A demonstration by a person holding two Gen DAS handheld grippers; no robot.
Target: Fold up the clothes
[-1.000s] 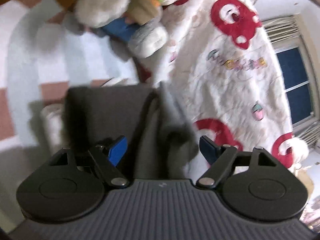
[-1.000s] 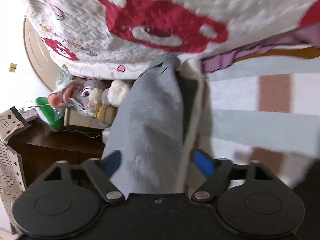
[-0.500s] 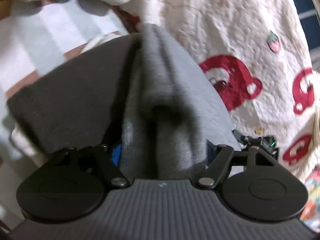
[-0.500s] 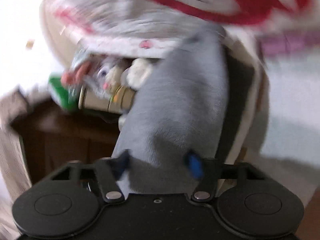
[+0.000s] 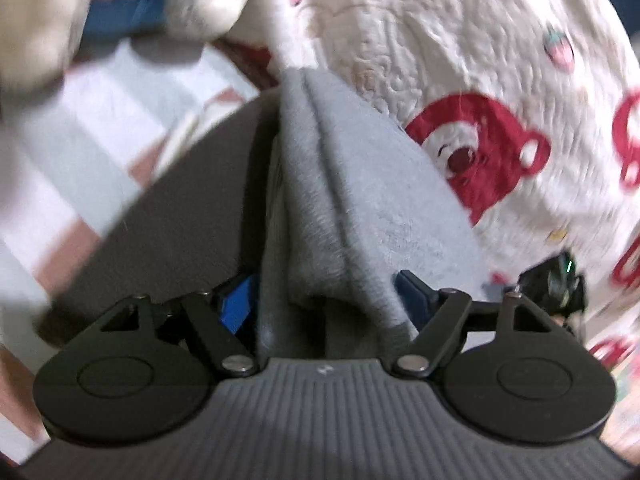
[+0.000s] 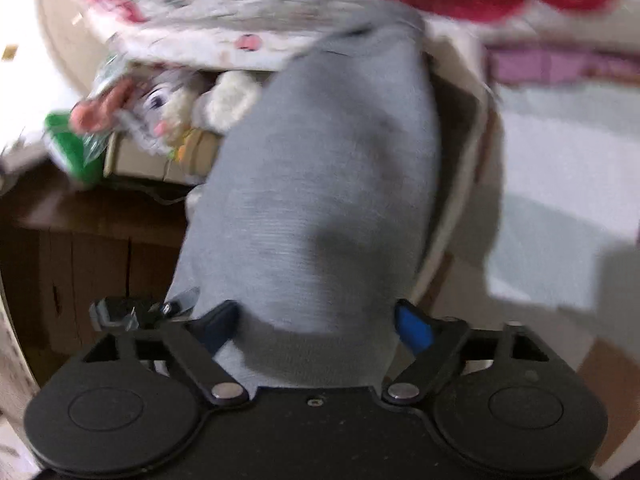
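Left tongs [image 5: 326, 300] are grasping the grey garment [image 5: 352, 200]. Right tongs [image 6: 314, 322] are grasping its other end beside a white blanket [image 5: 480, 40].

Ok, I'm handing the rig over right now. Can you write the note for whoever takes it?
Left gripper: shut on the grey garment, which is bunched in pleats between its fingers.
Right gripper: shut on the same garment, at another part of it.
Garment hangs stretched between the two grippers, lifted above the striped sheet, next to the white blanket with red bears. Plush toys lie beyond.
Done: garment picked up at both ends.
Left: bring the ends together, lay it flat, finish the fold. Frames are blurred, so check the fold lines.
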